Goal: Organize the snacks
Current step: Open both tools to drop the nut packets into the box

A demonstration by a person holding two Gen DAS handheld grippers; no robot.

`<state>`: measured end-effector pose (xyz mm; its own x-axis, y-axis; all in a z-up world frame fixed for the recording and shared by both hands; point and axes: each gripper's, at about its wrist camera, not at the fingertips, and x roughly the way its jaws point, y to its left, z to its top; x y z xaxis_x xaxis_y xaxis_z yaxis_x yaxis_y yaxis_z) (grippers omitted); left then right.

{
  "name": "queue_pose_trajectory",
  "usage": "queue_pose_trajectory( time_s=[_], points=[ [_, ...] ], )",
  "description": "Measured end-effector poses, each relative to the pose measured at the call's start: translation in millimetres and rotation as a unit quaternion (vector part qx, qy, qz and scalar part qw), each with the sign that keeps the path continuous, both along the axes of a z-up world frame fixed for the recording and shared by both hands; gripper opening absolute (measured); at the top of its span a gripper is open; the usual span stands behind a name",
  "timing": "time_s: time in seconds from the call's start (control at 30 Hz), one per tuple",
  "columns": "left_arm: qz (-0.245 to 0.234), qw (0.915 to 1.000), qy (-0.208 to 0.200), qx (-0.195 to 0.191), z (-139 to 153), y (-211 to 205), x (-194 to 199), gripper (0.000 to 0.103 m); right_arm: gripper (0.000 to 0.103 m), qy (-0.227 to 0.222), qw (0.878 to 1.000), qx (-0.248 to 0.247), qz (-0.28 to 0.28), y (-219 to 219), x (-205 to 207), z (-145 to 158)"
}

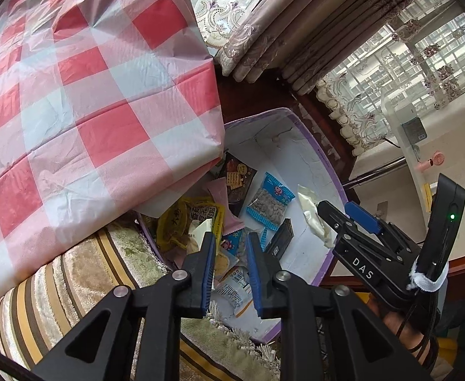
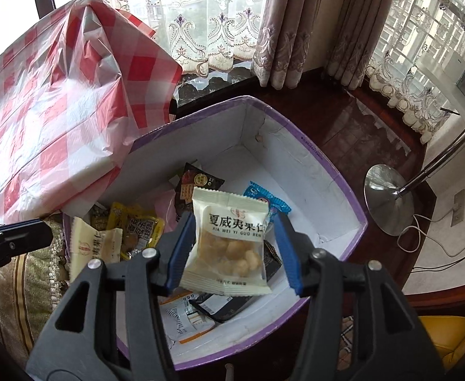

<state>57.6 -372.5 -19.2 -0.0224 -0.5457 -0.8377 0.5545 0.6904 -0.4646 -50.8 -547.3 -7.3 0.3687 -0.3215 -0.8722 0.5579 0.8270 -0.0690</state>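
Two grippers are in my views: my right gripper (image 2: 231,247) has its jaws parted around one white macadamia packet (image 2: 227,247), which sits between the blue pads above the box; whether both pads actually press it I cannot tell, since the right pad seems to stand just off the wrapper. My left gripper (image 1: 231,270) hovers over the near end of the box with its jaws slightly apart and nothing between them. One white box with a purple rim (image 2: 312,171) holds the snacks: I count two blue peanut packets (image 1: 270,204), one yellow packet (image 1: 181,222), one dark cracker packet (image 2: 197,187), one cream packet (image 2: 96,247) and one pink wrapper (image 1: 221,195), with more wrappers half buried at the near end that I cannot count. The box stands on dark glossy wooden floor (image 2: 337,127) beside a striped plush cushion (image 1: 73,279). One red-and-white checked plastic cloth (image 1: 73,95) overhangs the box's left side and hides part of its contents. Patterned curtains (image 2: 283,31) and lace hang at the windows, and one chrome stand base (image 2: 388,200) sits nearby.
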Motion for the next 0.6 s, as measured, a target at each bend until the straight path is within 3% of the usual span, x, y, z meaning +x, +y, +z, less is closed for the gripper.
queue_pose_trajectory(
  time_s=[0.07, 0.23, 0.33, 0.43, 0.6],
  points=[
    [0.008, 0.9999, 0.008, -0.004, 0, 6, 1, 0.048, 0.072, 0.003, 1.0, -0.001, -0.003, 1, -1, 2],
    [0.033, 0.9986, 0.029, -0.03, 8, 41, -12, 0.069, 0.077, 0.014, 1.0, 0.0, -0.004, 17, -7, 17],
    [0.049, 0.9972, 0.031, -0.048, 12, 61, -22, 0.072, 0.085, 0.006, 1.0, -0.003, 0.001, 33, -16, 30],
    [0.06, 0.9966, 0.013, -0.055, 19, 73, -33, 0.076, 0.085, 0.007, 1.0, -0.004, -0.004, 44, -25, 38],
    [0.04, 0.999, -0.014, -0.015, 20, 67, -42, 0.079, 0.085, 0.011, 1.0, -0.015, -0.023, 52, -33, 43]
  ],
)
